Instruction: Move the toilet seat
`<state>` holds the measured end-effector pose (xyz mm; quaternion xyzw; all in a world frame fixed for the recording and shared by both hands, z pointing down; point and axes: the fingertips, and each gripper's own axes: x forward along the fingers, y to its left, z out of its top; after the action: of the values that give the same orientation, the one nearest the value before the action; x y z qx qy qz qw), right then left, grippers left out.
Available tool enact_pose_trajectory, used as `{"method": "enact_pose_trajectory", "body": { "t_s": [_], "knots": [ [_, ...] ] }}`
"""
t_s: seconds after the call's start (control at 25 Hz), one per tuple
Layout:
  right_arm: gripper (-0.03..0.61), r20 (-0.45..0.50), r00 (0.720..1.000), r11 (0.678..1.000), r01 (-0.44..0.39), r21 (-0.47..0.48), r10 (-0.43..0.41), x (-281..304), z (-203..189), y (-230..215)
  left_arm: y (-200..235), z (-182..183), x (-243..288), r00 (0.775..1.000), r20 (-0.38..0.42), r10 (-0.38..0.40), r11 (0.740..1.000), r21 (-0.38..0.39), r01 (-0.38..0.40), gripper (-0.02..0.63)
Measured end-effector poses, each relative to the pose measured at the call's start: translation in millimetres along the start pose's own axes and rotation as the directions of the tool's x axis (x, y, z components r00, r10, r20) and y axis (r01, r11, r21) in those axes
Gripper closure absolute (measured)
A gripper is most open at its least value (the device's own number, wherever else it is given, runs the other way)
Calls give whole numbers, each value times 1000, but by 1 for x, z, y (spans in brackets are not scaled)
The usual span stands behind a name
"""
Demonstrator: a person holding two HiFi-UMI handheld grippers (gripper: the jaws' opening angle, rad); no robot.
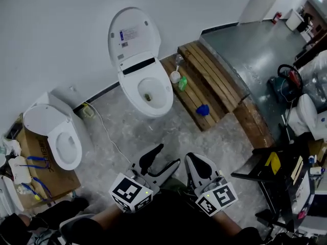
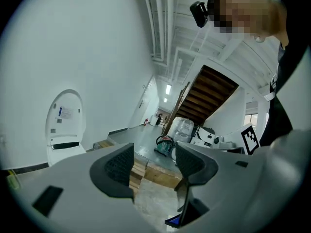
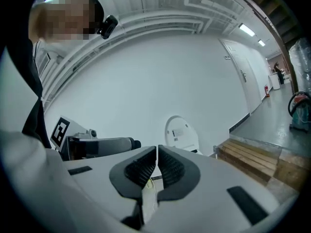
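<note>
A white toilet stands against the wall, its seat and lid (image 1: 134,34) raised upright above the open bowl (image 1: 148,93). Both grippers hover near the person's body, well short of the toilet. My left gripper (image 1: 162,160) is open with nothing between its black pads; its own view shows empty jaws (image 2: 153,165) and the raised lid (image 2: 65,118) far off at left. My right gripper (image 1: 193,160) is shut on nothing. In the right gripper view the closed jaws (image 3: 156,168) point towards the lid (image 3: 181,132).
A second toilet (image 1: 56,137) stands at left beside a cardboard box (image 1: 36,157). A wooden platform (image 1: 209,73) right of the toilet holds a green bottle (image 1: 182,83), a white cup (image 1: 175,77) and a blue object (image 1: 203,109). Black furniture (image 1: 271,177) stands at right. A cable (image 1: 104,129) runs along the floor.
</note>
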<state>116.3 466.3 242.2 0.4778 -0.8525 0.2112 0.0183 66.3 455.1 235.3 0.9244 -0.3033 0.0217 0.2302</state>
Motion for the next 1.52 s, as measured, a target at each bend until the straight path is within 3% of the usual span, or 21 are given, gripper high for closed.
{"method": "enact_pose_trajectory", "body": {
  "t_s": [0.28,0.64,0.88,1.04,1.4,1.52],
  "knots": [
    [538,-28,1000,1000,10,-27,-11,17,-10,43,21,-1,-39,1000,11,-5,999,55,4,339],
    [537,3,998,998,55,-2,-55,27,-10,54,31,8,-56,999,26,-30,998,61,29,341],
    [537,4,998,997,67,40,-67,36,-11,39,41,9,-44,999,34,-30,999,23,29,343],
    [537,11,998,997,56,52,-57,45,-2,22,49,18,-29,999,36,-6,999,36,5,345],
    [537,10,1000,998,-16,62,15,71,25,-34,65,34,27,997,33,68,997,27,-69,345],
    [537,-4,999,999,-37,19,37,80,35,-56,73,37,53,995,22,97,995,7,-97,345]
  ]
}}
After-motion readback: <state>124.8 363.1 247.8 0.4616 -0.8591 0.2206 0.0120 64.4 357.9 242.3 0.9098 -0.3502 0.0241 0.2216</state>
